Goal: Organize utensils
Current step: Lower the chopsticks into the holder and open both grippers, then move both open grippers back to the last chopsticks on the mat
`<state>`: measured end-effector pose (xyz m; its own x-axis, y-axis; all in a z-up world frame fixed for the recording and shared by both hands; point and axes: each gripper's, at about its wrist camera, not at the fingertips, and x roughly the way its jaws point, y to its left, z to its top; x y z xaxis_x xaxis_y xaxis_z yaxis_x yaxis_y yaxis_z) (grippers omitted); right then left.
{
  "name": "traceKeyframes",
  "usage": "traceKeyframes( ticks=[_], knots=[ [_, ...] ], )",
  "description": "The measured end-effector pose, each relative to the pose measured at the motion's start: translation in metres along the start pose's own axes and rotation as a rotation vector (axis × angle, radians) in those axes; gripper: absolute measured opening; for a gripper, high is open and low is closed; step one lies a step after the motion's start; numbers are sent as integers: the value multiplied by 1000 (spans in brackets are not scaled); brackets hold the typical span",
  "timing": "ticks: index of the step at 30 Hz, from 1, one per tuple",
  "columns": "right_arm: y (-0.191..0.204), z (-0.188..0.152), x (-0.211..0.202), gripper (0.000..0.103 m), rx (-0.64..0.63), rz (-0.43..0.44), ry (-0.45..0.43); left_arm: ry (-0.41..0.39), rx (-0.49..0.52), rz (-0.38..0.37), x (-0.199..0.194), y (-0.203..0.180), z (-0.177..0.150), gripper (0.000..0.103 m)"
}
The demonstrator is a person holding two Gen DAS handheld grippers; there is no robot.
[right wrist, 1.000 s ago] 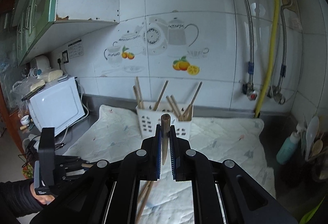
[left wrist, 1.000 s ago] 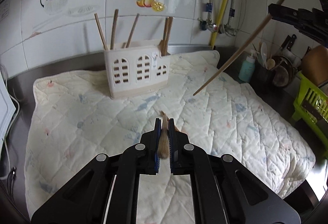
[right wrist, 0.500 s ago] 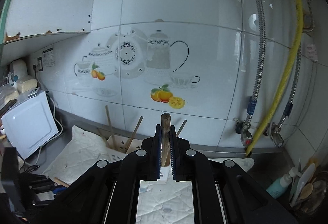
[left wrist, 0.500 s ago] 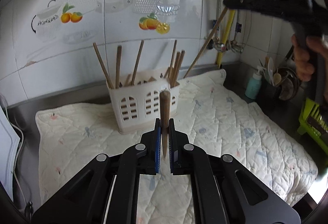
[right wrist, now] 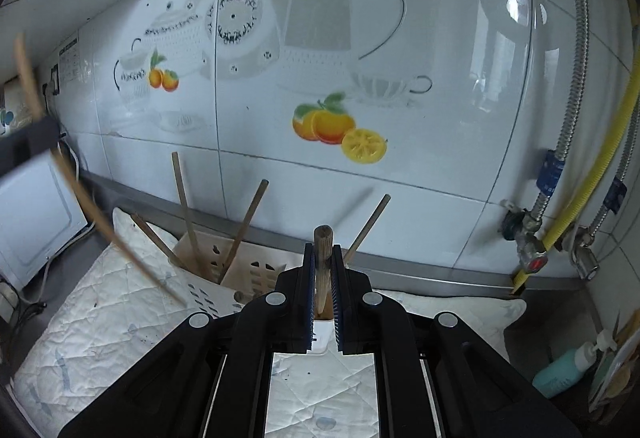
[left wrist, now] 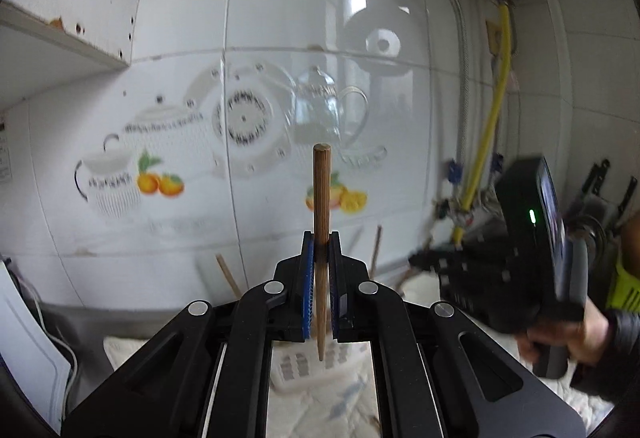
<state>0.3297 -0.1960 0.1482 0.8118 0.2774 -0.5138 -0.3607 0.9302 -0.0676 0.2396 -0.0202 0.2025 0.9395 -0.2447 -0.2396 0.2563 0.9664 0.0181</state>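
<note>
Your left gripper (left wrist: pixel 320 266) is clamped on an upright chopstick (left wrist: pixel 321 205) and has risen since a second ago, so tiled wall now fills its view. Your right gripper (right wrist: pixel 323 274) grips a second chopstick (right wrist: pixel 322 238), now close above the white utensil holder (right wrist: pixel 248 274) on the quilted mat (right wrist: pixel 112 302) near the counter's back edge.

A brown wooden chopstick (left wrist: pixel 321 222) is standing upright between closed tongs, a second chopstick (right wrist: pixel 322 270) likewise; more are leaning in the white slotted holder (right wrist: pixel 248 278) sitting against the wall.
</note>
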Motion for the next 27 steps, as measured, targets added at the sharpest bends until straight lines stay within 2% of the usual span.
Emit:
traceKeyframes(
  ticks=[1, 3, 8, 14, 17, 18, 21, 23, 24, 25, 27],
  knots=[
    [0, -1, 1, 9, -1, -1, -1, -13, 5, 13, 4, 2, 4, 5],
    [-1, -4, 0, 23, 0, -3, -8, -26, 6, 37, 16, 5, 9, 5],
    [-7, -12, -14, 34, -3, -13, -46, -11, -5, 89, 47, 15, 1, 5],
    [-9, -29, -42, 38, -2, 4, -77, 60, -53, 74, 69, 33, -17, 5],
    [-6, -43, -57, 38, 25, 25, -72, 64, -54, 78, 66, 34, -21, 10],
    [-5, -49, -61, 38, 36, 33, -71, 61, -59, 77, 65, 34, -21, 13],
    [3, -78, -76, 38, 78, 77, -50, 27, -64, 77, 50, 31, -17, 33],
    [10, -97, -84, 38, 88, 101, -28, 9, -56, 70, 37, 26, -14, 36],
    [14, -107, -87, 38, 92, 112, -15, 3, -48, 67, 29, 24, -13, 40],
    [19, -121, -91, 37, 93, 120, 3, -1, -42, 69, 21, 21, -13, 47],
    [30, -148, -100, 34, 93, 125, 29, -10, -36, 67, 2, 16, -16, 50]
  ],
)
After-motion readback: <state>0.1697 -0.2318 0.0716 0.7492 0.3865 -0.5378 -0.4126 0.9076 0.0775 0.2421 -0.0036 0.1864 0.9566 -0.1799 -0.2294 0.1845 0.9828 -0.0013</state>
